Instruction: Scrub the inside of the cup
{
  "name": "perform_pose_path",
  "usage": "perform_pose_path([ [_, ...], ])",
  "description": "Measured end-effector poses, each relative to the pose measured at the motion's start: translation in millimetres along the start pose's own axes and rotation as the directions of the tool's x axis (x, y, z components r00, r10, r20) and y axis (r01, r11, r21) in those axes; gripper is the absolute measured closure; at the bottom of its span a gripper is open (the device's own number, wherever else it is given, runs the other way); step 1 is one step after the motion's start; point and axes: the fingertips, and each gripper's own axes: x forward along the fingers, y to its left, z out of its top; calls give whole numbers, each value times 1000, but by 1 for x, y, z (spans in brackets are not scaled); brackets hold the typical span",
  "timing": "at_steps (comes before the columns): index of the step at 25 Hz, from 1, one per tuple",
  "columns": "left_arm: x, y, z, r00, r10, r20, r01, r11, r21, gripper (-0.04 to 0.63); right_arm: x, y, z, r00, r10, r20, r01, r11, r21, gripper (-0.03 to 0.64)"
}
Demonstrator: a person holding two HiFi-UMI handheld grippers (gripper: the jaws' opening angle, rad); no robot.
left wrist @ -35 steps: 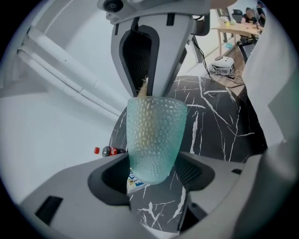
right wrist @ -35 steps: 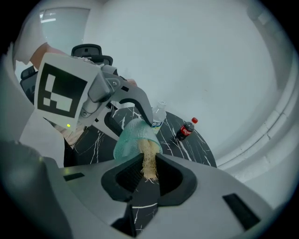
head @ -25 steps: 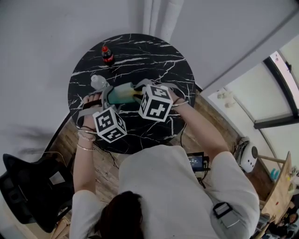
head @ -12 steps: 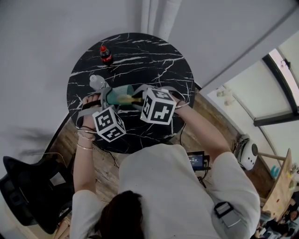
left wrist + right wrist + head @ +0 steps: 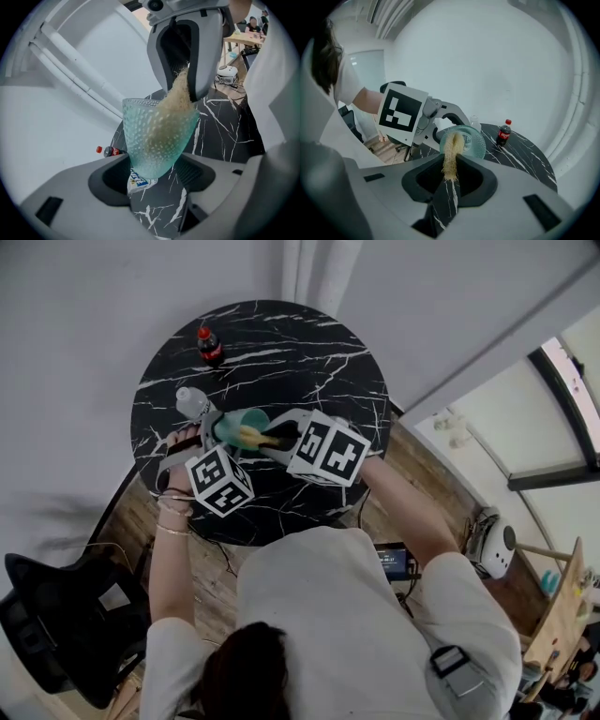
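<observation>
Head view: left tongs point(image 5: 216, 430) clamp the base of the cup point(image 5: 246, 420), tilted over the worktop point(image 5: 309, 362) just at 9 o'clock of its centre, mouth toward 3 o'clock. Right tongs point(image 5: 281, 438) pinch a tan scrubber point(image 5: 251, 437) whose end sits inside the cup. A clear bottle point(image 5: 192, 402) stands at the cup's 10 o'clock, a cola point(image 5: 208, 345) at 11 o'clock

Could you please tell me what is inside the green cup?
A tan fibrous scrubber, gripped by the right gripper, reaches into the green cup. Its tip and the cup's bottom are blurred behind the dimpled wall.
</observation>
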Motion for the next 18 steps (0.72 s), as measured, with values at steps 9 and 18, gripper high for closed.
perform_pose_path([
  [9,6,-3,3,999,-18,49,25,990,-142,293,-8,0,13,989,37,146,-61,985,161,534],
  [18,10,-10,8,984,-35,173,107,900,-422,295,-20,-10,16,975,-15,222,-41,968,247,534],
])
